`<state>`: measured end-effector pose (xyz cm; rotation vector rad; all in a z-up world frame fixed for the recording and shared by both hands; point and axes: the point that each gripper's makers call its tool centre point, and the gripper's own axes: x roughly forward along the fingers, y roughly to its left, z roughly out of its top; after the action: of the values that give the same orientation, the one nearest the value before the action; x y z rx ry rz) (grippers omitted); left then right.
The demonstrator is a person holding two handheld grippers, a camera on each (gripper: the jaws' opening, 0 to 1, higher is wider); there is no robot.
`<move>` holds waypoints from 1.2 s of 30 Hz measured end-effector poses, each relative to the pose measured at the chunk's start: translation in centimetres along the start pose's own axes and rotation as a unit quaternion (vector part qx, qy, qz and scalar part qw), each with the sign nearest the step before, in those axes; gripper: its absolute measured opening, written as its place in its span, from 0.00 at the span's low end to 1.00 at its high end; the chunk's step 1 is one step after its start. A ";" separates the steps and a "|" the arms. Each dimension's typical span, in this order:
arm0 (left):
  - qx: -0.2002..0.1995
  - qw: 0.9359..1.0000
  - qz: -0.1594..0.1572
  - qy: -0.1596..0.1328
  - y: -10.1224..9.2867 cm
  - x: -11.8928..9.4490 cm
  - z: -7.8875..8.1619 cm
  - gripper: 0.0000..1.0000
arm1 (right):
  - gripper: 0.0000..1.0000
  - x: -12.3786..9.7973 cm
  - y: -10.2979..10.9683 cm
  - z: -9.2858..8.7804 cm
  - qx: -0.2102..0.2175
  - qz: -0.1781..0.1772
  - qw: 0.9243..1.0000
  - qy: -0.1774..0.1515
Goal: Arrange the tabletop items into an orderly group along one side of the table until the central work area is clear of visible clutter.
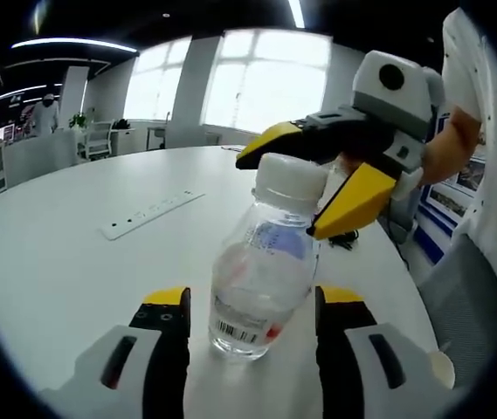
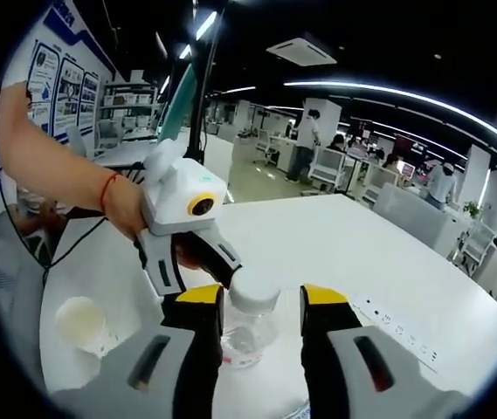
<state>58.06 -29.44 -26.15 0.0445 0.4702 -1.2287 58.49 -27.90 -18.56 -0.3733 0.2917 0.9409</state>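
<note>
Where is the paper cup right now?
In the right gripper view the paper cup stands on the white table, left of the bottle, near the table's edge.

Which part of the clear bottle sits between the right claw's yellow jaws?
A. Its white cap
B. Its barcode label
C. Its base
A. In the left gripper view the right claw has its jaws on either side of the white cap of the bottle.

The bottle (image 1: pixel 264 279) stands on the table (image 1: pixel 73 262), the power strip (image 1: pixel 150 214) at its ten o'clock, well apart.
</note>
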 end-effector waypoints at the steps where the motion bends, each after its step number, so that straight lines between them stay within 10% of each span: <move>1: 0.000 1.000 0.000 0.000 0.0 0.0 0.0 0.59 | 0.36 -0.1 -0.1 0.1 0.003 0.000 1.000 -0.001; 36: -0.023 0.999 0.046 -0.005 -3.4 -5.2 1.8 0.76 | 0.57 -5.2 -0.5 -0.6 0.078 -0.020 0.996 0.031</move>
<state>54.25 -26.44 -21.89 0.0202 0.4817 -1.1268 55.97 -32.24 -16.90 -0.2644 0.4102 0.8631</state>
